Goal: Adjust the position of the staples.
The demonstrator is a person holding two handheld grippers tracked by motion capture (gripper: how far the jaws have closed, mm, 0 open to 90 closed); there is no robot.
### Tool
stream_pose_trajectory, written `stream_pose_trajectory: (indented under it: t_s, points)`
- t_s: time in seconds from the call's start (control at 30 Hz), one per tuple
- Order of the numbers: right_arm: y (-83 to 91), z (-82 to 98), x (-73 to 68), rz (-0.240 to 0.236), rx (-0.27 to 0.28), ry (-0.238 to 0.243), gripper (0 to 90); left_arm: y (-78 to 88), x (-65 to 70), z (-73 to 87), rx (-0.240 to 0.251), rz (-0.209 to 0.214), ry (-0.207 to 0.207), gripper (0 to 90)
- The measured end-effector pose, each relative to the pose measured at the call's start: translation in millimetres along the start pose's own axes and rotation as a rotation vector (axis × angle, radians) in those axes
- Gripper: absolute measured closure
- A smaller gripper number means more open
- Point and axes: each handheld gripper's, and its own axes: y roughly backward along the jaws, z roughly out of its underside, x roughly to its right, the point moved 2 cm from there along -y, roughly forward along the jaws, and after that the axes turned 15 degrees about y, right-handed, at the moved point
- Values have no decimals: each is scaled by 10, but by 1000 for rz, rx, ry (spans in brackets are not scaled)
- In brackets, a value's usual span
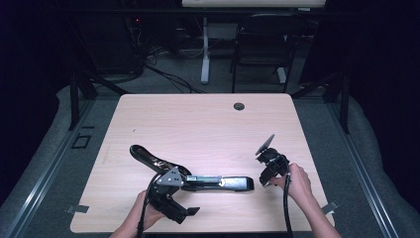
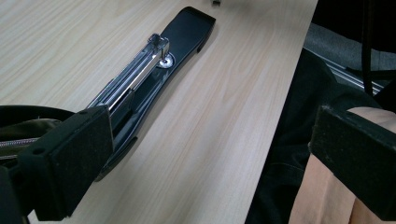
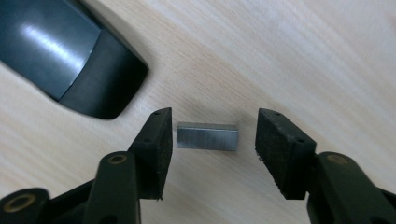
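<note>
A black long-arm stapler (image 1: 233,183) lies along the front of the wooden table (image 1: 198,124), its top cover swung back to the upper left and its metal magazine bared. My left gripper (image 1: 181,198) stands open at the stapler's (image 2: 154,70) rear, one pad (image 2: 70,163) beside the body and the other out past the table edge. My right gripper (image 1: 266,181) is at the stapler's front end (image 3: 70,51). In the right gripper view a short strip of staples (image 3: 207,136) lies flat on the wood between the open jaws of the right gripper (image 3: 215,140). The left pad (image 3: 161,144) is very close to it and the right pad stands apart.
A round cable hole (image 1: 239,106) sits near the table's far edge. Beyond the table stand a black chair (image 1: 262,44) and a white desk leg (image 1: 204,59). The person's lap (image 2: 327,196) is just past the table's near edge.
</note>
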Motion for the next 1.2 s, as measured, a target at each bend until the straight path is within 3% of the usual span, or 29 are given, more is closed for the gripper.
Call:
stream_pose_trajectory:
  t_s: [0.1, 0.17, 0.23, 0.27, 0.3, 0.37, 0.73, 1.03, 1.2]
  points:
    - [69, 38, 23, -20, 20, 81, 398, 3, -3, -4, 3, -1, 0, 0]
    - [92, 69, 35, -43, 37, 97, 337, 8, -4, -4, 4, 0, 3, 0]
    - [74, 93, 17, -50, 109, 92, 302, 16, -4, -1, 4, -1, 2, 0]
    - [103, 98, 41, -54, 70, 133, 283, 27, -6, -1, 2, -2, 0, 0]
    - [85, 108, 24, -58, 96, 132, 276, 32, -5, 0, 4, -1, 2, 0]
    - [97, 125, 52, -47, 74, 152, 255, 34, -2, 0, 10, -1, 5, 0]
    - [126, 154, 22, -39, 135, 384, 285, 39, 23, -1, 22, -2, 7, 0]
    - [129, 139, 32, -24, 138, 386, 301, 54, 5, -3, 23, -5, 5, 0]
    - [124, 129, 9, -9, 150, 416, 353, 83, -12, -8, 32, -5, 11, 0]
